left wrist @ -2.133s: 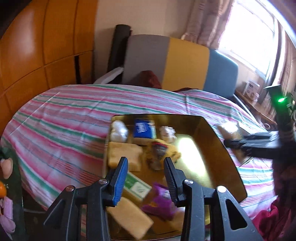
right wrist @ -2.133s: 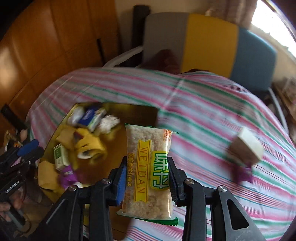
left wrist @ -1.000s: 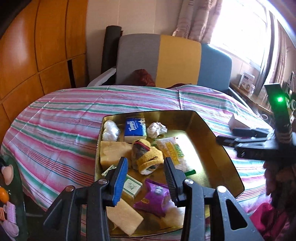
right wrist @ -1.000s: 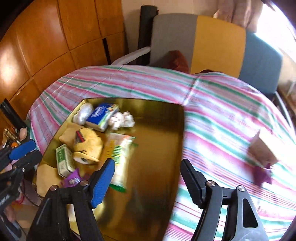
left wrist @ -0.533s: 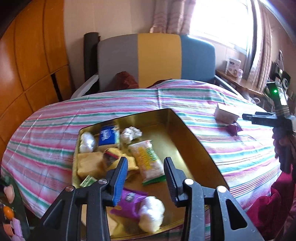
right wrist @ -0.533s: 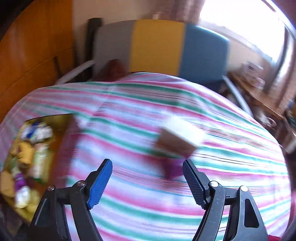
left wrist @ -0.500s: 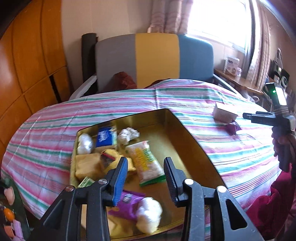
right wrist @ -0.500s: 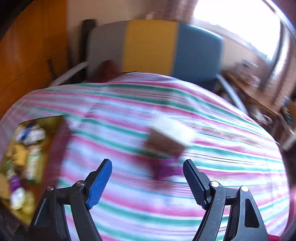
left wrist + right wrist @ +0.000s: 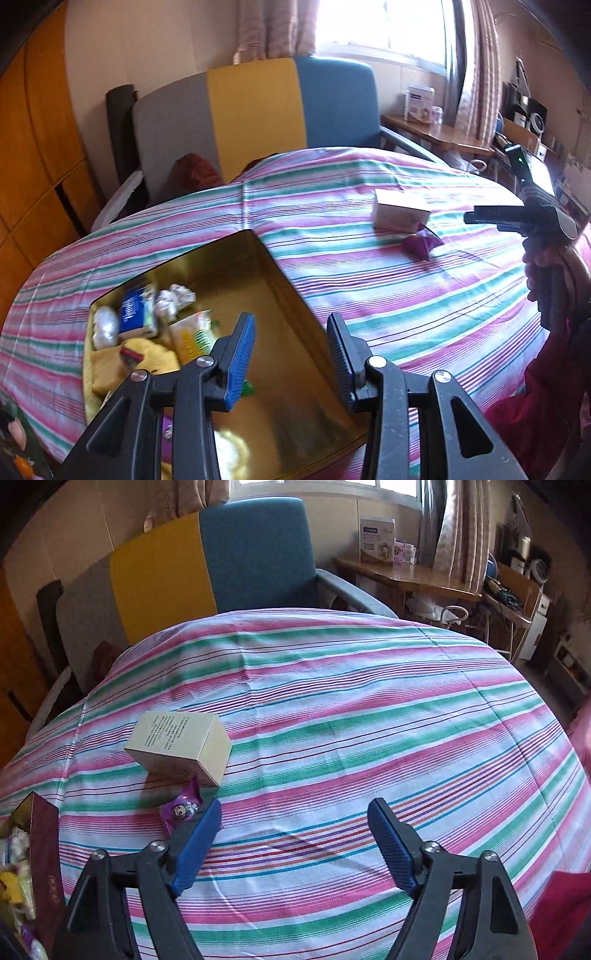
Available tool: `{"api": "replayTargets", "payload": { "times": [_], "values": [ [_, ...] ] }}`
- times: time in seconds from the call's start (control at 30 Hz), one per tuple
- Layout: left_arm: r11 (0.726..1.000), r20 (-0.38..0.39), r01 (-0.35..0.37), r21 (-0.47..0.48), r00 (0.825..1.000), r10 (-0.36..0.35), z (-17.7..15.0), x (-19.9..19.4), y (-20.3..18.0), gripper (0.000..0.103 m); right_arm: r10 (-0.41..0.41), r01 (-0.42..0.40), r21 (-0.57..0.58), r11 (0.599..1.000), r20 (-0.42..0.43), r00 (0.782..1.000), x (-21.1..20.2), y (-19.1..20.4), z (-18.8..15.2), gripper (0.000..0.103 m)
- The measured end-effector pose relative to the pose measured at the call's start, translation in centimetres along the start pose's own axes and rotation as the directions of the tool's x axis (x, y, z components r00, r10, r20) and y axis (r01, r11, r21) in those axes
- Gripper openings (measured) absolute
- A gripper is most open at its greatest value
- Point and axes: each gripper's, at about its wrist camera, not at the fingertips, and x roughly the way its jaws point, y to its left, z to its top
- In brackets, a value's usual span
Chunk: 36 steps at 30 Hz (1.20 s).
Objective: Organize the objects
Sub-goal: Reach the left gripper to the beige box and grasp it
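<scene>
Pink, green and white striped cloth (image 9: 332,709) covers the round table, with a grey, yellow and blue upholstered chair (image 9: 258,110) behind it. On the cloth lies a cream rectangular cardboard box (image 9: 179,742), and a small purple foil snack packet (image 9: 181,808) sits just in front of it, touching or nearly so. The right gripper (image 9: 294,843) hangs above the cloth just beside the packet, jaws spread wide and empty. The left gripper (image 9: 291,354), jaws apart and holding nothing, hovers over the gold metal tray (image 9: 280,295), where a blue tissue pack (image 9: 135,314) and a yellow-green snack bag (image 9: 192,336) lie.
</scene>
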Motion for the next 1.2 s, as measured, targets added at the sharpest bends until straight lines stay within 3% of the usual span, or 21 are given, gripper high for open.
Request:
{"api": "replayTargets", "payload": {
  "times": [0.47,0.63,0.77,0.97,1.03,1.1,1.2],
  "values": [
    [0.998,-0.050,0.052,0.042,0.998,-0.050,1.5,2.5,-3.5,0.040,-0.002,0.004,0.043,0.999,-0.038,0.999,0.3,-0.8,-0.4,0.087],
    [0.993,-0.084,0.119,0.009,0.989,-0.118,3.2,3.7,-4.5,0.040,0.010,-0.008,0.071,0.997,-0.029,1.000,0.0,-1.3,-0.2,0.088],
    [0.967,-0.146,0.240,-0.084,0.957,-0.251,5.3,6.0,-5.3,0.040,0.031,-0.029,0.133,0.991,-0.016,0.999,-0.4,-2.2,-0.1,0.090],
    [0.929,-0.191,0.327,-0.172,0.914,-0.357,8.8,10.4,-7.7,0.041,0.084,-0.080,0.229,0.970,-0.008,0.996,-0.8,-3.8,-0.1,0.091],
    [0.911,-0.213,0.350,-0.216,0.894,-0.394,10.1,12.6,-8.5,0.046,0.101,-0.094,0.253,0.963,-0.016,0.995,-0.7,-4.1,-0.1,0.091],
    [0.898,-0.230,0.359,-0.253,0.880,-0.416,11.0,14.3,-9.2,0.057,0.124,-0.113,0.274,0.955,-0.025,0.992,-0.6,-4.4,-0.2,0.091],
    [0.881,-0.251,0.365,-0.301,0.861,-0.442,12.4,17.1,-10.1,0.063,0.163,-0.145,0.302,0.942,-0.035,0.986,-0.3,-4.6,-0.3,0.092]
  ]
}}
